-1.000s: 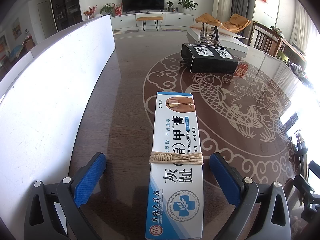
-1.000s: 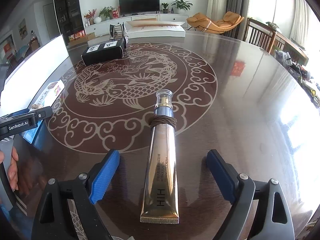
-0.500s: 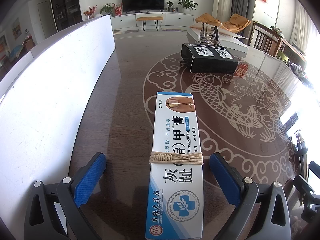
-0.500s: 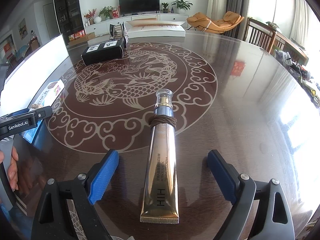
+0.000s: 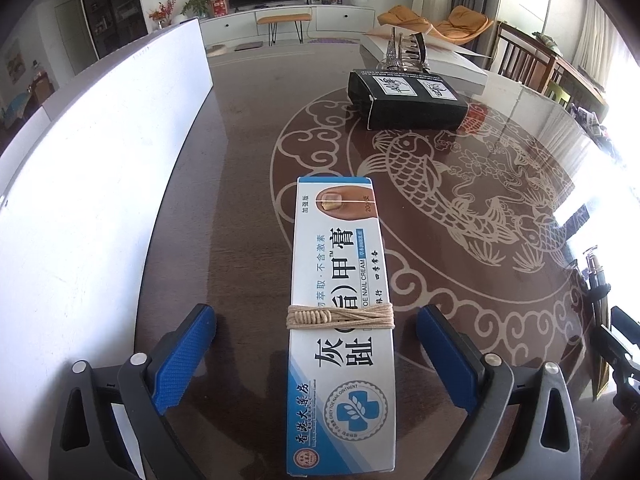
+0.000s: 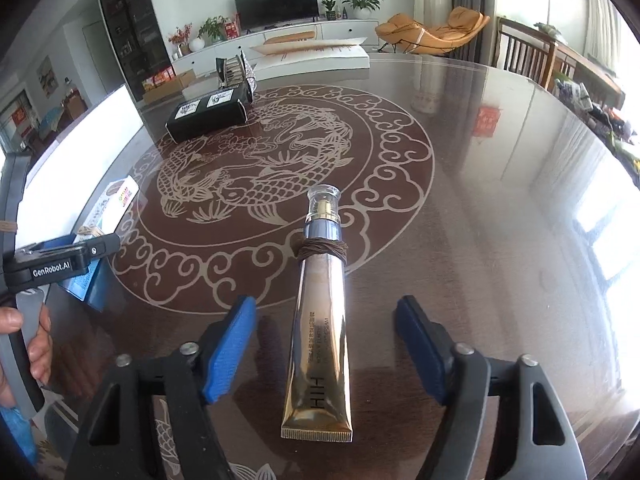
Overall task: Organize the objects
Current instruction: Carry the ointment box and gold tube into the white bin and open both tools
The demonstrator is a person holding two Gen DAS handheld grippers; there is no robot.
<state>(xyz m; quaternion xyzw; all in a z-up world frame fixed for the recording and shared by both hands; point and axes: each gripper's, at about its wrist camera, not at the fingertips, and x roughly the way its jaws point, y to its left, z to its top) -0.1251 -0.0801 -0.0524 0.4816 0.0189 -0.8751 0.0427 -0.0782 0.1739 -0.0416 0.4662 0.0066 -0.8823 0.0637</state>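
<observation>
- We are bringing the left hand-held gripper (image 5: 316, 356) in around the nail cream box (image 5: 340, 320), which is lying flat on the table (image 5: 240, 200) beside a white board (image 5: 100, 180). Its jaws have just been closing, yet a gap is showing on both sides of the box, so nothing is being pinched.
- We are doing the same with the right hand-held gripper (image 6: 326, 348) around the gold cosmetic tube (image 6: 320, 336), which is lying near the edge of the carp medallion, cap pointing away. These jaws have just been closing too, and the blue pads (image 6: 230, 348) are standing clear of the tube.
- The tube is looking round and glossy, so we are risking it rolling or squirting forward if one pad arrives first.
- The glassy table is probably offering little friction, so the box could be skating sideways rather than seating.
- The twine band (image 5: 340, 316) on the box and the cord (image 6: 320, 249) at the tube's neck could be snagging a pad.
</observation>
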